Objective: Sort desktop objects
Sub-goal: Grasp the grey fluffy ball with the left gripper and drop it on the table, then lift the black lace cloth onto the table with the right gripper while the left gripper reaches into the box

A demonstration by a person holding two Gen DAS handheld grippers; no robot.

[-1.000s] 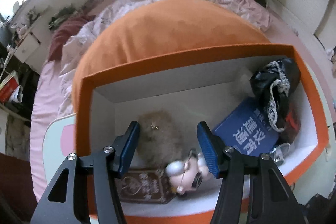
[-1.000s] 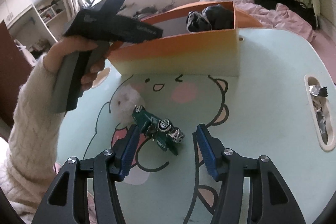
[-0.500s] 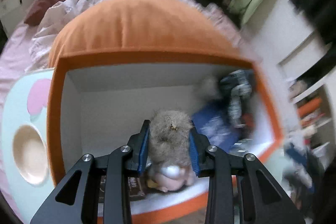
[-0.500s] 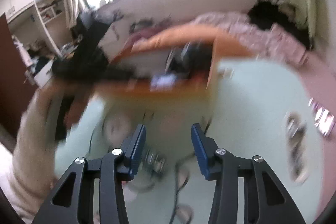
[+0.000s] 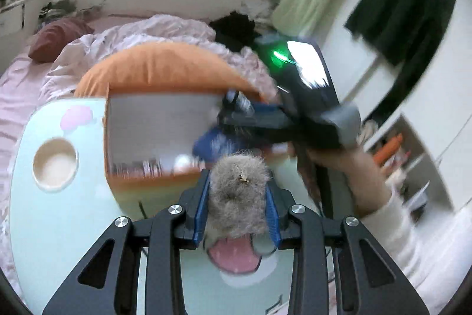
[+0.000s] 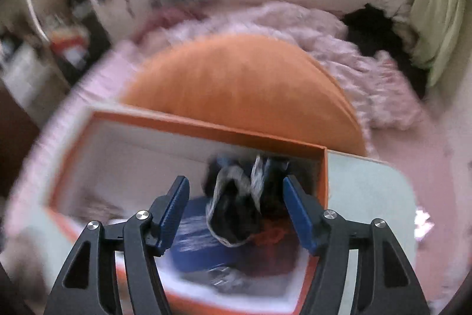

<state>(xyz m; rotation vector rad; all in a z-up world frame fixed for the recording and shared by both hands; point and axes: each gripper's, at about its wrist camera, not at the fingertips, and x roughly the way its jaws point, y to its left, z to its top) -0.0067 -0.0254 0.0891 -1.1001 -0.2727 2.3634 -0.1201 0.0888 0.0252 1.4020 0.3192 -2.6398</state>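
Your left tool (image 5: 237, 210) is clenching the soft, light grey fur pompom (image 5: 239, 191) above the mint desk (image 5: 59, 220); grip mid-body gently. Your right tool (image 6: 237, 210) is hanging unclenched over the orange cardboard box (image 6: 206, 127).

Motion blur smears the orange box (image 6: 188, 126) and its contents; the blue item (image 6: 197, 244) at 6 o'clock stays unreadable. The grey fluffy ball (image 5: 239, 197) hides part of the table's pink print (image 5: 233, 256).

Right claw (image 6: 236, 211) parted over orange box (image 6: 206, 127); black-white bundle (image 6: 239, 205), blue pouch (image 6: 200, 244) inside.
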